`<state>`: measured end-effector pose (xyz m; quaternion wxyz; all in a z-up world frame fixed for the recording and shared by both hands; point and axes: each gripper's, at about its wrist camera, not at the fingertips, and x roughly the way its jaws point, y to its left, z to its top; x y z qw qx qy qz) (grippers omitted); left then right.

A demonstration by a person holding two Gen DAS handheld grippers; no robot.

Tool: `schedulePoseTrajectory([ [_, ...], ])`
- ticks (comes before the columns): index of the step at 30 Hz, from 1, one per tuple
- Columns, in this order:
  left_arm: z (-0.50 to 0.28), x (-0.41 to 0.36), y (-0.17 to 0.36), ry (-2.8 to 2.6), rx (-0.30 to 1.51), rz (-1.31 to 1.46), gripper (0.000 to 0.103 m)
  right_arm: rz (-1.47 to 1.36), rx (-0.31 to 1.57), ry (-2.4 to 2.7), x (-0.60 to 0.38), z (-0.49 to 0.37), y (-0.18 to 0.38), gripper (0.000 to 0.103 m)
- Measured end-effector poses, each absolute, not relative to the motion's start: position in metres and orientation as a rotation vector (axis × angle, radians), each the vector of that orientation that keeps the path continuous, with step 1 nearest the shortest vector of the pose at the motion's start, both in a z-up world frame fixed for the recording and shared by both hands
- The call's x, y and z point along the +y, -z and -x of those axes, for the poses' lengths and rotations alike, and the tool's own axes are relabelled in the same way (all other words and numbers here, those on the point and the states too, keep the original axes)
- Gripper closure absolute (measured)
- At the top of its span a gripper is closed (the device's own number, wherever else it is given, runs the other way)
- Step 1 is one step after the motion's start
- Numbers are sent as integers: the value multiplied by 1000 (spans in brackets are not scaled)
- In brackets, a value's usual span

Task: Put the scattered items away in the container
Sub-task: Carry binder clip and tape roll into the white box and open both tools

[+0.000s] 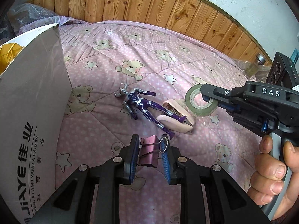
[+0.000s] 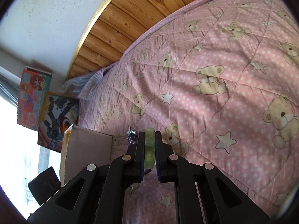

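My left gripper [image 1: 149, 154] is low over the bed, shut on a pink binder clip [image 1: 148, 155] held between its blue pads. Ahead on the quilt lies a purple and silver toy figure [image 1: 142, 106], its legs resting on a pink oval case [image 1: 176, 124]. My right gripper [image 1: 204, 95] comes in from the right in a person's hand [image 1: 271, 168], shut on a greenish tape roll [image 1: 196, 108]. The right wrist view shows that gripper [image 2: 149, 136] clamping the tape roll [image 2: 149, 149] edge-on. The cardboard box [image 1: 33, 102] stands at the left, also seen as the box [image 2: 87, 147].
The pink teddy-bear quilt [image 1: 149, 56] covers the bed, with a wooden panel [image 1: 149, 3] behind it. A glass bottle [image 1: 256, 65] stands at the far right edge. Two picture boxes [image 2: 46, 102] lean by the wall beyond the cardboard box.
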<state>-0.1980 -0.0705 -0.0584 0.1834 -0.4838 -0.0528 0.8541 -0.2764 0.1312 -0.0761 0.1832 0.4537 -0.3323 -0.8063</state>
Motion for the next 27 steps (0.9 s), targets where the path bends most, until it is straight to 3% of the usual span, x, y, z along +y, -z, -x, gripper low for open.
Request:
schedulePoseTrajectory([
  [27,85,-64,-2,-2364,-92,1184,78,-1280,-966,2353,137,110,54,93],
])
